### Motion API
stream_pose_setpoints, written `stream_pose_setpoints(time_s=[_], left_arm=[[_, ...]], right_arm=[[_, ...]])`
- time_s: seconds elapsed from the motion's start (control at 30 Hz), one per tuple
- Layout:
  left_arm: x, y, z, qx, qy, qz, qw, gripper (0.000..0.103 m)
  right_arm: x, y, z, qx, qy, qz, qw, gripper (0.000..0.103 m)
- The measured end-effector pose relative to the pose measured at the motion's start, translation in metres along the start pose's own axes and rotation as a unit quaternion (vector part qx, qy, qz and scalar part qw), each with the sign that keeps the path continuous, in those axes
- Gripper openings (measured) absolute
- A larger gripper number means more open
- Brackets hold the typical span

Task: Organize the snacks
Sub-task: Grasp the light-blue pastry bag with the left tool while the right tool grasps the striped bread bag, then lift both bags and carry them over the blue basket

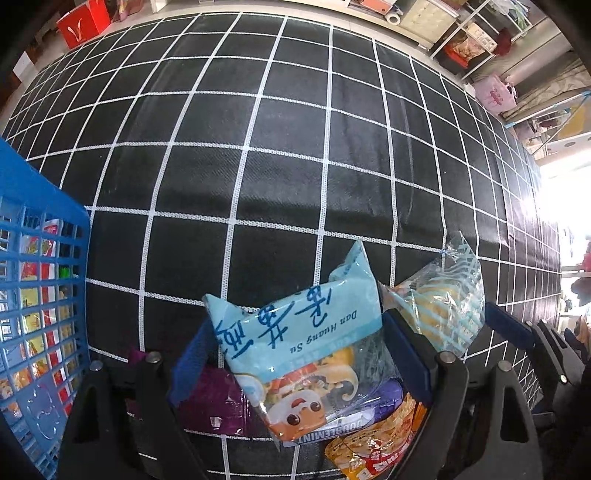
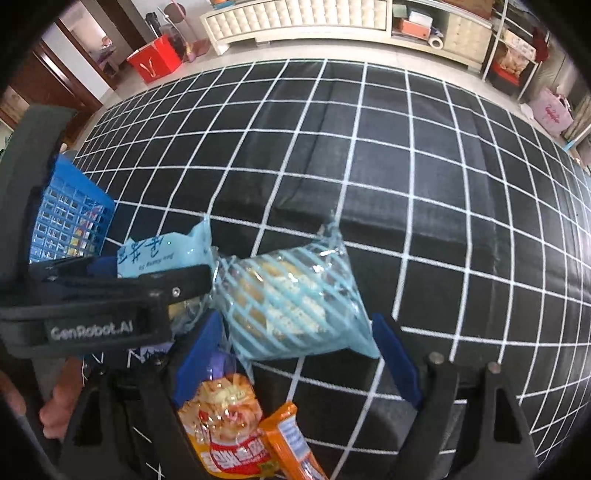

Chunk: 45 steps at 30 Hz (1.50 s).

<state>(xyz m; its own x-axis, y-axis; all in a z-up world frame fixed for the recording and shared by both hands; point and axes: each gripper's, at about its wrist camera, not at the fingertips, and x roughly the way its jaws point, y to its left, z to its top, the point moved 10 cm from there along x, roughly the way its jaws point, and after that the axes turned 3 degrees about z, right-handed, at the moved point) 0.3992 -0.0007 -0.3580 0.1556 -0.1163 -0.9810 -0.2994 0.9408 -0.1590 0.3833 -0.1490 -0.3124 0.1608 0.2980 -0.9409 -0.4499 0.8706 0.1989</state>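
We find the left gripper (image 1: pixel 299 354) low over the surface, its blue pads closed on a pale blue snack packet (image 1: pixel 295 332) printed with blue characters and a cartoon face; the packet stands up between the jaws. The right gripper (image 2: pixel 295 354) sits just beside it, at 3 o'clock of the left one; its blue pads flank a clear striped pastry packet (image 2: pixel 291 302), but we cannot tell whether they actually pinch it. In the right wrist view a hand (image 2: pixel 55 410) shows at 8 o'clock.

The surface is a black cloth with a white grid (image 1: pixel 295 147). Beyond it, at 12 o'clock, we note a cream tufted cabinet (image 2: pixel 295 18), a red bag (image 2: pixel 155 61) at 11 o'clock and a pink bag (image 2: pixel 552 114) at 2 o'clock.

A blue slotted basket (image 1: pixel 40 295) stands at 9 o'clock in the left view, with packets visible through its wall. Beneath the grippers lie a purple packet (image 1: pixel 218 402), an orange-yellow chip packet (image 2: pixel 225 424) and an orange bar (image 2: pixel 288 439).
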Motion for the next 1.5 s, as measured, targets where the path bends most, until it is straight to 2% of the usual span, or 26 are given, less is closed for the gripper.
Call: stream_pose_setpoints(time_s=[0.23, 0.3, 0.33, 0.37, 0.53, 0.8, 1.03, 1.2, 1.33, 1.5], left_arm=[[0.011, -0.023, 0.012, 0.024, -0.011, 0.026, 0.9993, 0.087], [0.011, -0.029, 0.013, 0.032, -0.017, 0.029, 0.9989, 0.083], [0.009, -0.034, 0.013, 0.04, -0.023, 0.026, 0.9986, 0.071], [0.007, -0.039, 0.013, 0.049, -0.027, 0.02, 0.9982, 0.067], [0.006, -0.045, 0.013, 0.062, -0.034, 0.026, 0.9972, 0.064], [-0.007, -0.058, 0.002, 0.076, -0.052, 0.029, 0.9953, 0.062], [-0.052, -0.082, -0.011, 0.086, -0.083, 0.007, 0.9928, 0.062], [-0.098, -0.087, -0.021, 0.098, -0.116, 0.0, 0.9885, 0.062], [-0.133, -0.079, -0.031, 0.095, -0.14, -0.008, 0.9856, 0.062], [-0.179, -0.048, -0.047, 0.093, -0.17, -0.008, 0.981, 0.062]], right_arm=[[0.014, -0.004, 0.002, -0.007, -0.003, 0.0, 1.0, 0.087], [0.019, -0.008, 0.002, -0.005, -0.006, 0.003, 1.0, 0.087], [0.022, -0.012, 0.002, -0.003, -0.009, 0.006, 1.0, 0.085], [0.023, -0.012, 0.002, -0.001, -0.016, 0.011, 1.0, 0.083], [0.024, -0.011, -0.002, -0.018, -0.043, 0.007, 0.999, 0.068], [0.013, -0.015, -0.016, 0.004, -0.056, -0.003, 0.998, 0.065], [-0.039, -0.009, -0.016, 0.012, -0.082, -0.016, 0.996, 0.065], [-0.078, 0.013, -0.018, 0.0, -0.103, -0.026, 0.994, 0.065], [-0.105, 0.038, -0.022, -0.013, -0.121, -0.035, 0.992, 0.065], [-0.125, 0.078, -0.028, -0.031, -0.131, -0.04, 0.99, 0.065]])
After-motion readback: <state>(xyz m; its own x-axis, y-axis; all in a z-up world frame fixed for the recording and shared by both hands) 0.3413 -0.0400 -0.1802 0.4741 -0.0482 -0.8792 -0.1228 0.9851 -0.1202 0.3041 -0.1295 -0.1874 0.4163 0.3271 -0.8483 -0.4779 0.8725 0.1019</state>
